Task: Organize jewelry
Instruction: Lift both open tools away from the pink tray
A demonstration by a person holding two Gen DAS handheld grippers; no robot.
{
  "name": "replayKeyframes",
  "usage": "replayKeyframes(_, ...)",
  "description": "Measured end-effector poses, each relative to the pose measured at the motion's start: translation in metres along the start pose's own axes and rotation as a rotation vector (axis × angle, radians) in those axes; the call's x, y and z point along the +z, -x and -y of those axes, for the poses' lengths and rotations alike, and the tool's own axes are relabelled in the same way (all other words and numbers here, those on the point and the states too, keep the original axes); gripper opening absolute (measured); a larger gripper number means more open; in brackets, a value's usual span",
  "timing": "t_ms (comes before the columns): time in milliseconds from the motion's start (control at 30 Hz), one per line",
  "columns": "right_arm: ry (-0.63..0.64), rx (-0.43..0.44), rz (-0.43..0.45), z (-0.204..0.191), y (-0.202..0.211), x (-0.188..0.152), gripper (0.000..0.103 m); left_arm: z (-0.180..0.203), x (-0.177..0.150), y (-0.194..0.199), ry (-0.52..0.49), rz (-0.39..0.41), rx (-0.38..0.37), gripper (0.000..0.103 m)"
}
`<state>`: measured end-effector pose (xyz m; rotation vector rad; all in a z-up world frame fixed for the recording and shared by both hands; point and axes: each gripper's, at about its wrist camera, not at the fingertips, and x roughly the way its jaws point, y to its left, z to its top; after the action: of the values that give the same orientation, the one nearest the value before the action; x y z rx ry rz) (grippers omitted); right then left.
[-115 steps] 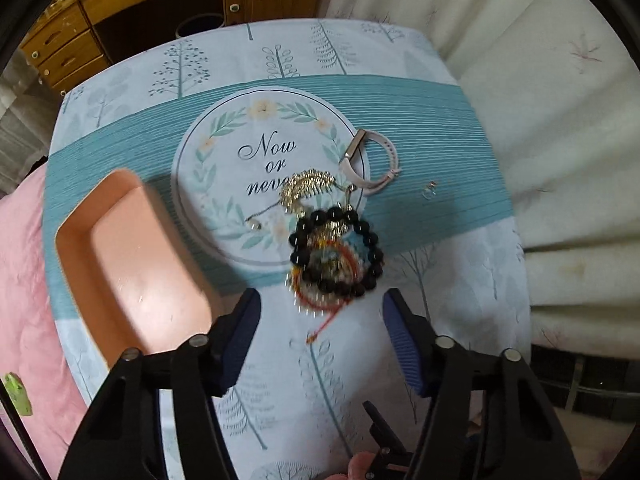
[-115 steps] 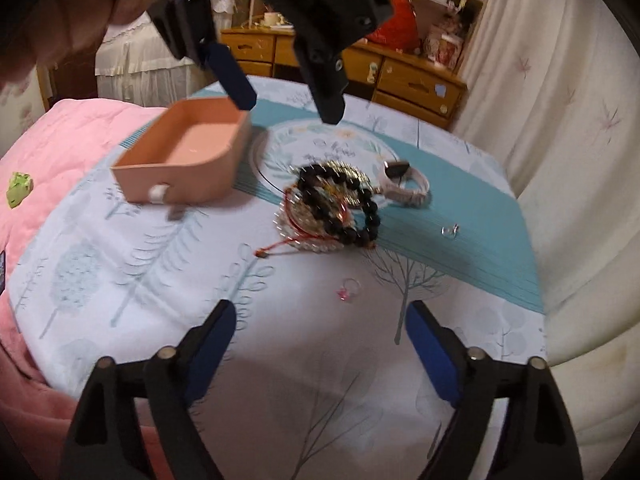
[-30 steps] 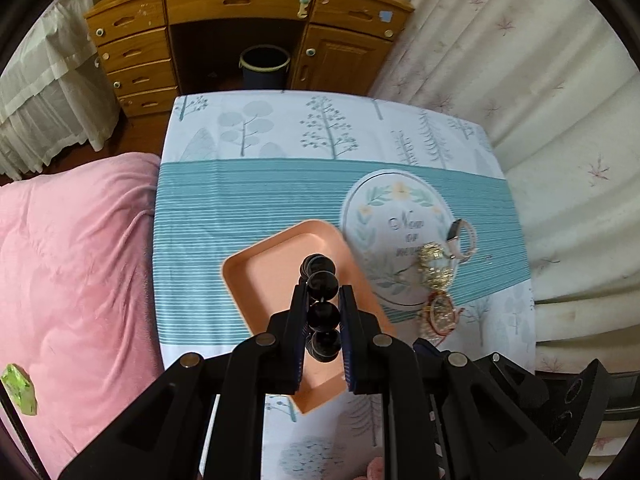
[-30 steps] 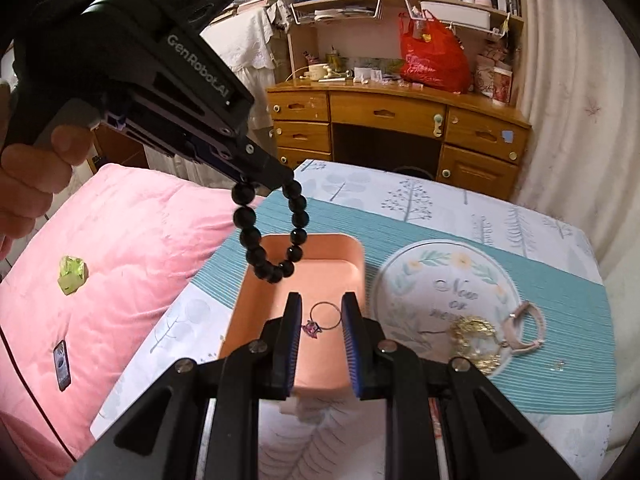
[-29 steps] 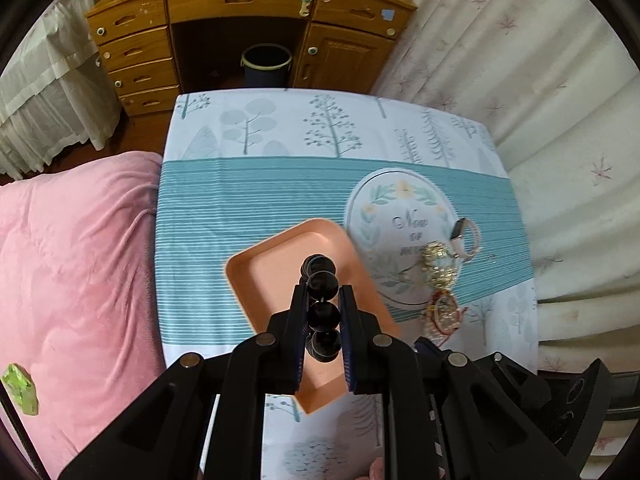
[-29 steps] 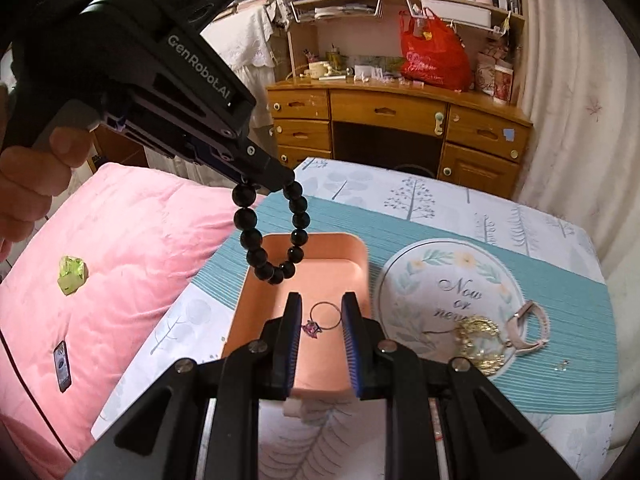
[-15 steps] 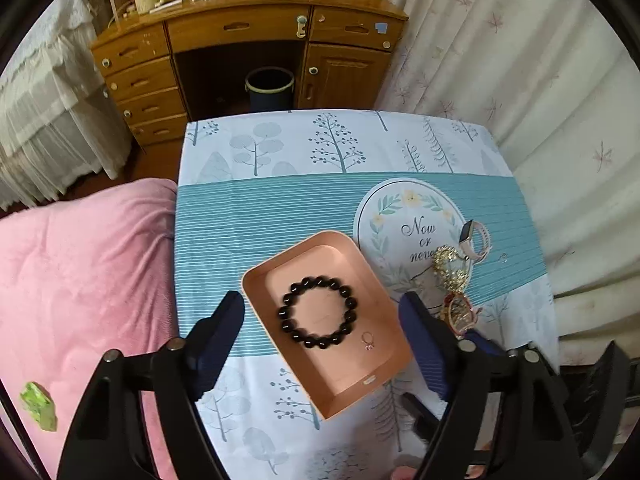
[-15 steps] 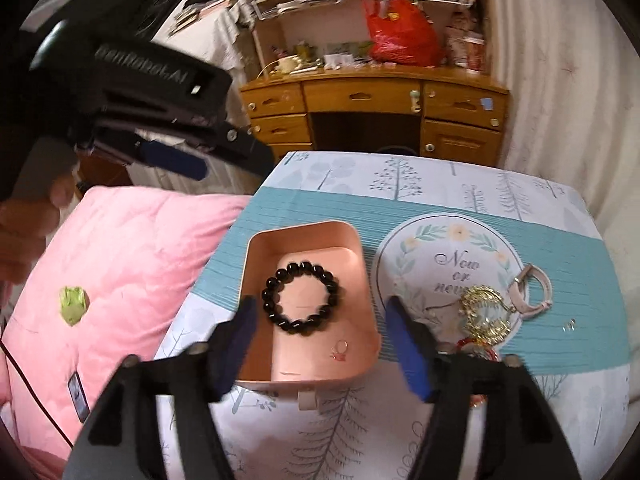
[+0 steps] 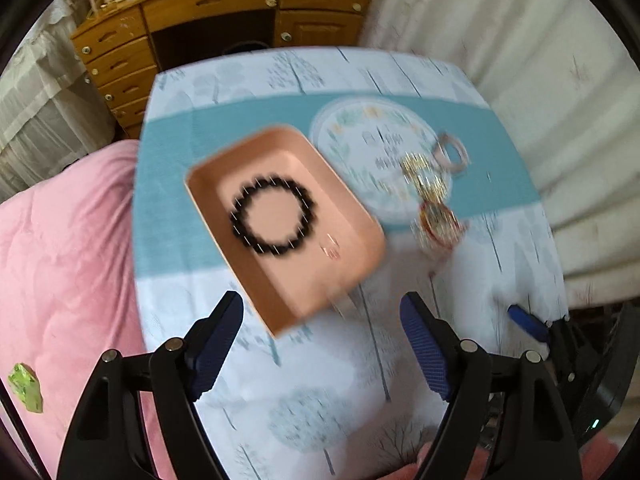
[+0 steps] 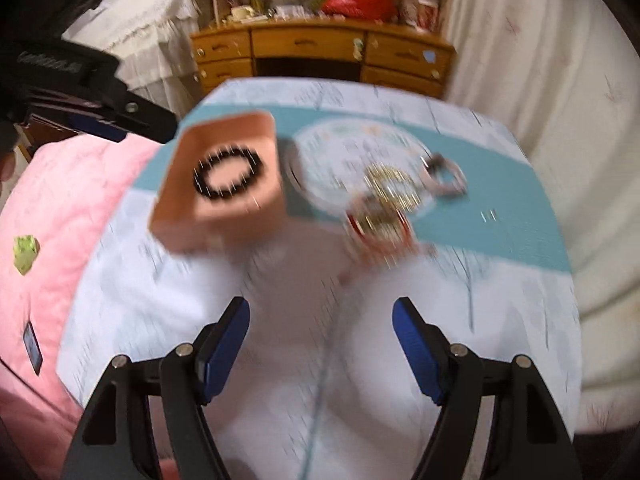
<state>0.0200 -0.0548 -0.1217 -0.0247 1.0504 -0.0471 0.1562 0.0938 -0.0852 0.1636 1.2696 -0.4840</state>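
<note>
With the bead bracelet and ring lying in the tray, both the left gripper and right gripper gape empty, so the next move is probably toward the jewelry pile at two o'clock of the tray.

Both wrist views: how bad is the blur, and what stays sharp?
Left wrist view: motion blur smears the tray, bead bracelet and loose jewelry; the left gripper and desk are sharper. Right wrist view: heavier streaking across the tablecloth, tray and bracelet; the right gripper stays crisp. Fisheye bending and dark corners in both.
</note>
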Motion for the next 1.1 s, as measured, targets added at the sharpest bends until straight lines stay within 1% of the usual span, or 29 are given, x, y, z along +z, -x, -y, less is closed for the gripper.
replayKeyframes(100, -0.003, -0.015, -0.027, 0.014, 0.005, -0.018, 0.074, 0.02, -0.02, -0.008, -0.038, -0.037, 0.019, 0.079)
replayKeyframes(200, -0.001, -0.028, -0.033, 0.029, 0.006, -0.028, 0.074, 0.038, -0.036, -0.015, -0.06, -0.065, 0.036, 0.079)
replayKeyframes(300, -0.02, -0.019, -0.051, 0.051, 0.003, -0.033, 0.074, 0.057, -0.046, -0.019, -0.061, -0.071, 0.063, 0.079)
replayKeyframes(367, -0.029, -0.009, -0.062, 0.064, 0.001, -0.036, 0.074, 0.068, -0.048, -0.022, -0.051, -0.07, 0.069, 0.08)
replayKeyframes(400, -0.031, -0.001, -0.066, 0.071, 0.0, -0.036, 0.074, 0.074, -0.047, -0.023, -0.042, -0.069, 0.063, 0.08)
replayKeyframes(467, -0.027, 0.005, -0.069, 0.087, -0.002, -0.036, 0.074, 0.084, -0.042, -0.027, -0.029, -0.071, 0.054, 0.088)
replayKeyframes(533, -0.022, 0.005, -0.071, 0.104, -0.005, -0.034, 0.074, 0.095, -0.035, -0.031, -0.016, -0.066, 0.058, 0.091)
replayKeyframes(667, -0.032, 0.014, -0.079, 0.135, -0.014, -0.027, 0.074, 0.11, -0.023, -0.042, 0.026, -0.063, 0.047, 0.093)
replayKeyframes(733, -0.036, 0.024, -0.092, 0.15, -0.022, -0.023, 0.074, 0.116, -0.016, -0.049, 0.06, -0.059, 0.055, 0.093)
replayKeyframes(867, -0.047, 0.039, -0.101, 0.177, -0.037, -0.008, 0.074, 0.122, -0.004, -0.065, 0.152, -0.037, 0.053, 0.094)
replayKeyframes(933, -0.062, 0.051, -0.098, 0.188, -0.045, 0.002, 0.074, 0.125, 0.001, -0.075, 0.193, -0.013, 0.066, 0.094)
replayKeyframes(1000, -0.067, 0.069, -0.093, 0.199, -0.054, 0.015, 0.074, 0.13, 0.006, -0.083, 0.213, 0.014, 0.089, 0.094)
replayKeyframes(1100, -0.064, 0.076, -0.078, 0.208, -0.067, 0.032, 0.074, 0.14, 0.011, -0.096, 0.21, 0.062, 0.148, 0.094)
